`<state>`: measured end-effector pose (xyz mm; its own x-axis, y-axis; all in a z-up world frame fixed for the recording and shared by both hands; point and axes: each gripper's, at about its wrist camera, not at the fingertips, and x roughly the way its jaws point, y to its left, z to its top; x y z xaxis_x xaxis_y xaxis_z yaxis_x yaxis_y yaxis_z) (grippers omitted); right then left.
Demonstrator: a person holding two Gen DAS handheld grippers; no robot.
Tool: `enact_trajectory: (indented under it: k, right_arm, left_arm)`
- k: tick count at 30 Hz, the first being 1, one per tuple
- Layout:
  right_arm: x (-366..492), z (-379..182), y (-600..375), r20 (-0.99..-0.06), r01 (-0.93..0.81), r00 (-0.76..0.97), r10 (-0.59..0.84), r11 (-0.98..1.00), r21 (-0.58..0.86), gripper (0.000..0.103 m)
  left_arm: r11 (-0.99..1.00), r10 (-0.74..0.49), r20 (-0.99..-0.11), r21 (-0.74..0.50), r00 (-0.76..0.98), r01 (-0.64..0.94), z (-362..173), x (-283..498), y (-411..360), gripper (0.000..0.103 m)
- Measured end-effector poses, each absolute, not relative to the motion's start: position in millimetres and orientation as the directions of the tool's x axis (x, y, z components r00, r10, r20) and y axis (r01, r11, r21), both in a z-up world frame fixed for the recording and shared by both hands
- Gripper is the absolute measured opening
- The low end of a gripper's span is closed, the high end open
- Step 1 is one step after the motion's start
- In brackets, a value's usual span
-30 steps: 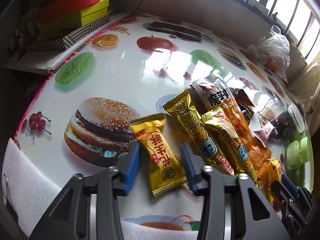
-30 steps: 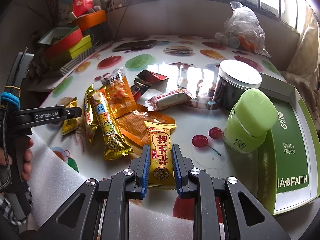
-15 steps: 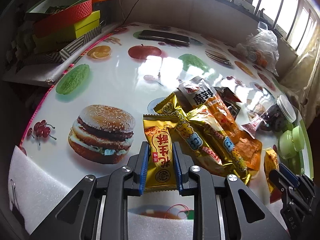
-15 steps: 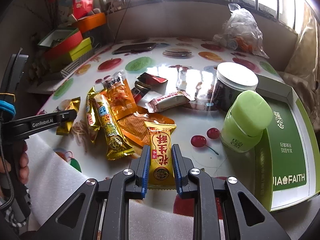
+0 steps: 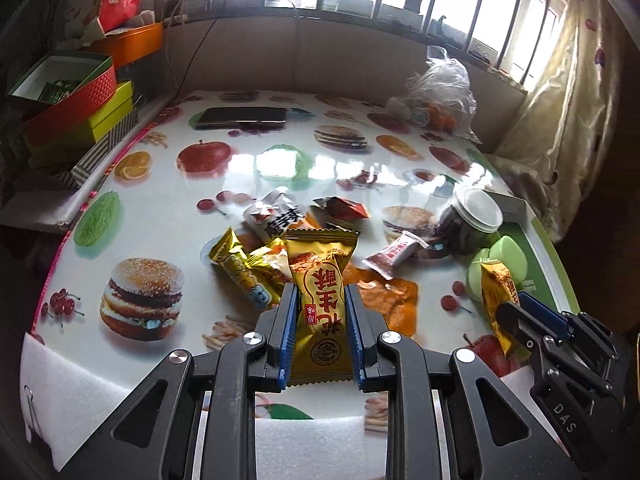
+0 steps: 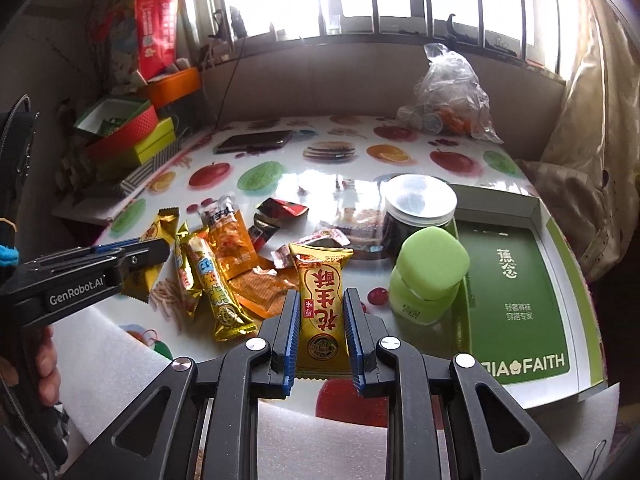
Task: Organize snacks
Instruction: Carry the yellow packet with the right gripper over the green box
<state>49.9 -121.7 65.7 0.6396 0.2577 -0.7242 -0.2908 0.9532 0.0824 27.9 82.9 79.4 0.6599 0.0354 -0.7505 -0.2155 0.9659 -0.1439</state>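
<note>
In the left wrist view my left gripper [image 5: 321, 294] is shut on a yellow packet with red characters [image 5: 320, 276], held above the table. In the right wrist view my right gripper [image 6: 320, 298] is shut on a matching yellow packet [image 6: 320, 280], also lifted. Each gripper shows in the other's view: the right gripper [image 5: 516, 312] at lower right, the left gripper [image 6: 150, 252] at left, both with their packets. A pile of loose snacks [image 6: 216, 276] lies mid-table: long yellow packets, orange packets [image 6: 232, 240], a pink-white packet [image 5: 394, 252] and a dark red one [image 6: 284, 210].
A clear-lidded jar [image 6: 418, 204] and a light green container [image 6: 430, 276] stand beside an open green box tray [image 6: 516, 280] on the right. A phone [image 5: 242, 117], a plastic bag [image 5: 440, 92] and stacked boxes [image 5: 72, 96] sit at the back. White foam [image 6: 112, 364] edges the front.
The left gripper closed on its yellow packet and lifted it off the table. The right gripper, shut on its packet throughout, rose too.
</note>
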Motion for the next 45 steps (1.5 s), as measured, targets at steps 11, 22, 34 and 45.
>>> enact_trajectory:
  k: [11, 22, 34, 45]
  right_arm:
    - [45.8, 88.3, -164.0, -0.689, -0.194, 0.699, 0.194, 0.978, 0.078, 0.021]
    - [47.3, 91.2, -220.8, -0.69, -0.054, 0.718, 0.094, 0.995, 0.08, 0.021]
    - [53.3, 71.0, -268.0, -0.729, 0.062, 0.685, 0.011, 0.995, 0.073, 0.021]
    - [64.4, 35.9, -287.7, -0.774, 0.094, 0.633, -0.01, 0.994, 0.064, 0.021]
  left_arm:
    - [0.982, -0.052, -0.728, -0.161, 0.684, -0.097, 99.9, 48.4, 36.9, 0.024]
    - [0.979, -0.177, -0.715, -0.196, 0.676, 0.05, 108.4, 75.2, -21.5, 0.024]
    - [0.959, -0.282, -0.727, -0.238, 0.626, 0.156, 101.9, 102.8, -68.2, 0.024]
    - [0.939, -0.342, -0.759, -0.261, 0.555, 0.222, 81.7, 124.6, -109.7, 0.024]
